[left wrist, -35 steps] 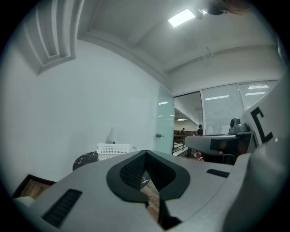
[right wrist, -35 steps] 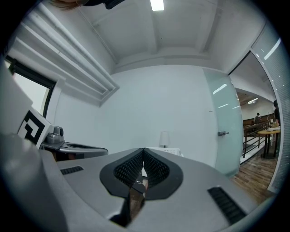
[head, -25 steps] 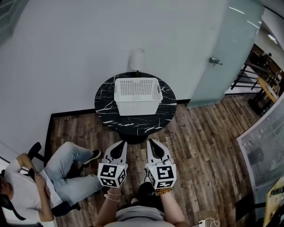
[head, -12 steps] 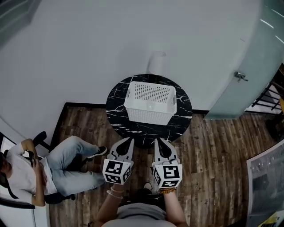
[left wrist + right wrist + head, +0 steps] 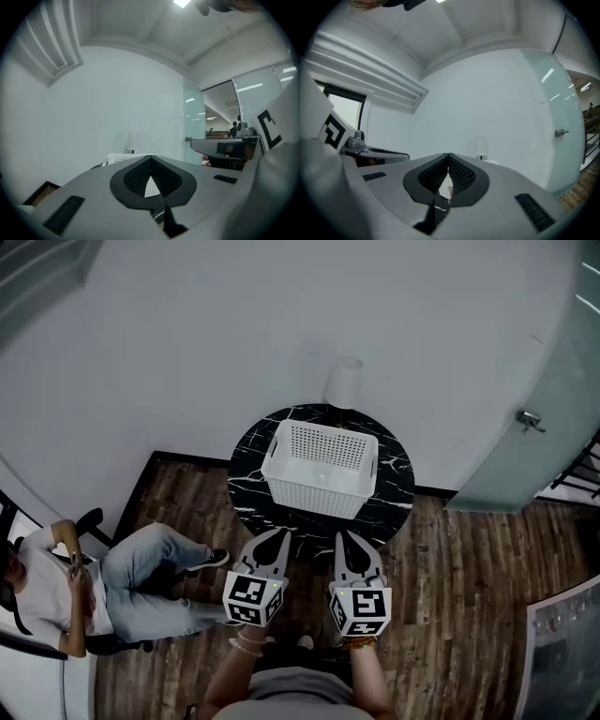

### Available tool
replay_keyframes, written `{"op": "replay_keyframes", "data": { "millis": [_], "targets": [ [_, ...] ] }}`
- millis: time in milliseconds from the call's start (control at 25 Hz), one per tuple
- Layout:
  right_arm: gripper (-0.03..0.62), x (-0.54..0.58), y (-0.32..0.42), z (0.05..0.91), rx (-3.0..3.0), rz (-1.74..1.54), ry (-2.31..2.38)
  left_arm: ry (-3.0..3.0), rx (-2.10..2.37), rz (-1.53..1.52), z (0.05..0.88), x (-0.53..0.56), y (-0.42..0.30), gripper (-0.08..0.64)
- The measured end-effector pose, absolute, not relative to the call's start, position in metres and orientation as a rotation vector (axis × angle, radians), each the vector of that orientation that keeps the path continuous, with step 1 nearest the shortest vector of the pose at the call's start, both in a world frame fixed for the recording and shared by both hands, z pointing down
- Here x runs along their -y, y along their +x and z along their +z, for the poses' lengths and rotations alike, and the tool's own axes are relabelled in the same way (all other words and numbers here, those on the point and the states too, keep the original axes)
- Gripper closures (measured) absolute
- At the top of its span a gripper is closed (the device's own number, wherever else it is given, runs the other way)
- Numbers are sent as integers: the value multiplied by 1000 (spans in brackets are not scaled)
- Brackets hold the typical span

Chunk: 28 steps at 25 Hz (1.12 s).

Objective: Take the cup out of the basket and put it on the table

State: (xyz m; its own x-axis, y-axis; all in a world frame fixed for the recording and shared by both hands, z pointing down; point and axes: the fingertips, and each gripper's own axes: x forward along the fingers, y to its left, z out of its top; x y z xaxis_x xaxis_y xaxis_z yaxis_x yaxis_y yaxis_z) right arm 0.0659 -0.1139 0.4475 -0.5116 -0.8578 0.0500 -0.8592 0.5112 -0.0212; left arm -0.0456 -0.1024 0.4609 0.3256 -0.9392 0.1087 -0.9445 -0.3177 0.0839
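A white perforated basket (image 5: 322, 468) stands on the round black marble table (image 5: 394, 504); the cup inside it is not visible from here. Both grippers hang in the air in front of the table's near edge, apart from the basket. My left gripper (image 5: 279, 535) has its jaws shut with nothing between them. My right gripper (image 5: 344, 538) is likewise shut and empty. In the left gripper view the basket (image 5: 123, 158) peeks over the closed jaws (image 5: 151, 158). In the right gripper view the jaw tips (image 5: 448, 155) meet against the white wall.
A white table lamp (image 5: 344, 381) stands at the table's far edge by the wall. A person (image 5: 84, 587) sits in a chair at lower left, legs stretched toward the table. A frosted glass door (image 5: 553, 418) is at right. Wooden floor surrounds the table.
The view has shifted so table and basket sit lower and more to the right in frame. Both grippers stay shut, side by side, at the table's near edge.
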Motion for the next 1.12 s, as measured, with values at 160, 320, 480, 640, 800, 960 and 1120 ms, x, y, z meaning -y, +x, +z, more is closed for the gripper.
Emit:
{"op": "replay_keyframes", "data": {
  "millis": [160,320,480,640,800,960,1120],
  "targets": [
    [585,123,72,448,2706,69,1529,2451,1753,74,462,112,-37,555],
    [586,133,83,446,2709,84,1560,2465,1732,77,462,125,-28,556],
    [584,148,92,446,2688,84,1599,2493,1700,74,461,144,-19,555],
    [584,170,97,447,2656,86,1654,2511,1652,85,466,172,-17,555],
    [584,201,96,447,2617,92,1701,2545,1605,92,465,206,-20,555],
    [584,235,83,444,2581,76,1733,2572,1554,97,465,245,-30,555],
    [584,269,71,441,2536,44,1774,2596,1507,111,469,285,-45,555]
  ]
}}
